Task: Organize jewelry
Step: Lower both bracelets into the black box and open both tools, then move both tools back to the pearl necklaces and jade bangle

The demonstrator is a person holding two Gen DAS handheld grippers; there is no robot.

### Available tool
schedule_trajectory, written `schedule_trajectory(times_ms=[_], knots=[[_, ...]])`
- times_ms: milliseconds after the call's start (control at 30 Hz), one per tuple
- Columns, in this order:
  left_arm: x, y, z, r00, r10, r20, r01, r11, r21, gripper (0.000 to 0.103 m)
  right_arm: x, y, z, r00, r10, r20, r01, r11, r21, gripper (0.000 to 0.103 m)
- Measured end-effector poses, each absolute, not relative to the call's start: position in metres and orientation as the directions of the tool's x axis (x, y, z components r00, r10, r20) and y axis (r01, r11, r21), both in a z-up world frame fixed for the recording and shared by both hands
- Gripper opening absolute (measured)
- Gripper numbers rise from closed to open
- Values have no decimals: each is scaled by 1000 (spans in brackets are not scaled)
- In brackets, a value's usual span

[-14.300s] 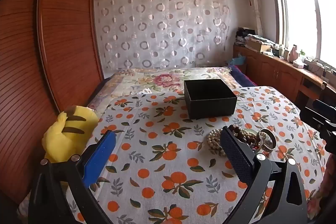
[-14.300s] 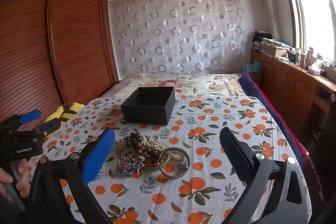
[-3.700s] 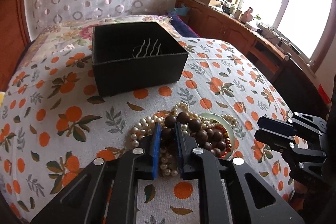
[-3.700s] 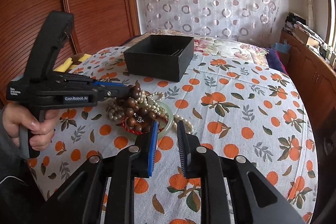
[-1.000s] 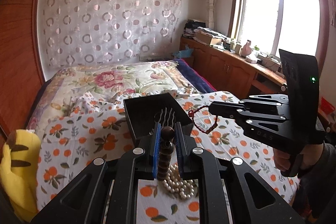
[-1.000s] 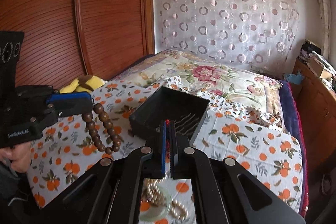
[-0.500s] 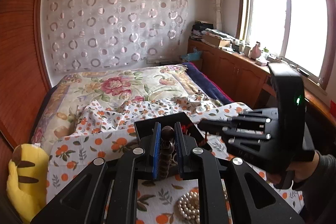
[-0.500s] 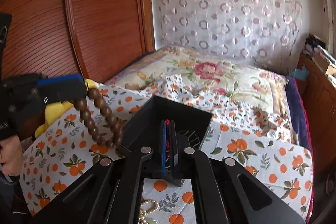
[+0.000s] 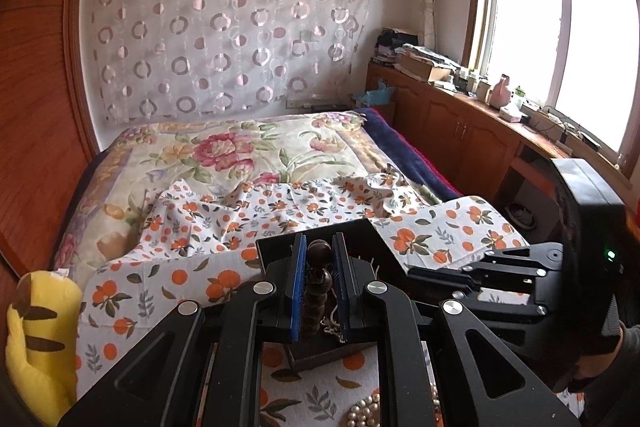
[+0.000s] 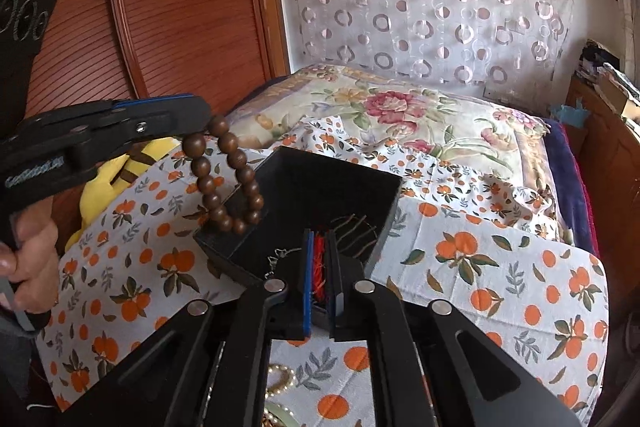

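gripping the brown bead bracelet above the black box rim, the left gripper stays clenched while the right gripper jaws are opening over the red bracelet inside the box.

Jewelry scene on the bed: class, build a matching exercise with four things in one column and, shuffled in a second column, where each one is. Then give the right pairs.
Things
1. brown bead bracelet
2. red string piece
3. black box
4. yellow plush toy

Places
A. on the orange-print cloth
B. at the bed's edge near the wooden wardrobe
C. hanging from the left gripper
D. between the opening jaws of the right gripper, over the box

Pairs: 1-C, 2-D, 3-A, 4-B
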State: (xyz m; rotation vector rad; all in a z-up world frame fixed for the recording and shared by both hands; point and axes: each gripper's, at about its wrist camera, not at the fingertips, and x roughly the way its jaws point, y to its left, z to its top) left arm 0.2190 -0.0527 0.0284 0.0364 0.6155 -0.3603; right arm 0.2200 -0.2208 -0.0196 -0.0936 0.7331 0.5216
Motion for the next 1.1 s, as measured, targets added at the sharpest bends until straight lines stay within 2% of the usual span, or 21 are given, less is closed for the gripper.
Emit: schedule_trajectory(times_ms=[100, 500, 800, 967, 1100], knots=[[220, -55, 28, 758, -313, -572, 339, 939, -65, 12, 217, -225, -18, 626, 422, -656, -482, 870, 100, 19], [212, -60, 28, 762, -324, -561, 366, 930, -39, 13, 198, -234, -14, 635, 436, -638, -488, 866, 107, 19], [173, -45, 16, 752, -334, -568, 380, 924, -39, 14, 155, -238, -16, 635, 436, -637, -516, 854, 71, 19], [148, -40, -2, 732, -341, -590, 399, 916, -35, 15, 133, -243, -28, 621, 435, -652, -519, 852, 74, 19], [136, -42, -14, 711, -347, -611, 412, 910, -37, 20, 120, -244, -45, 600, 409, -688, -518, 854, 56, 19]])
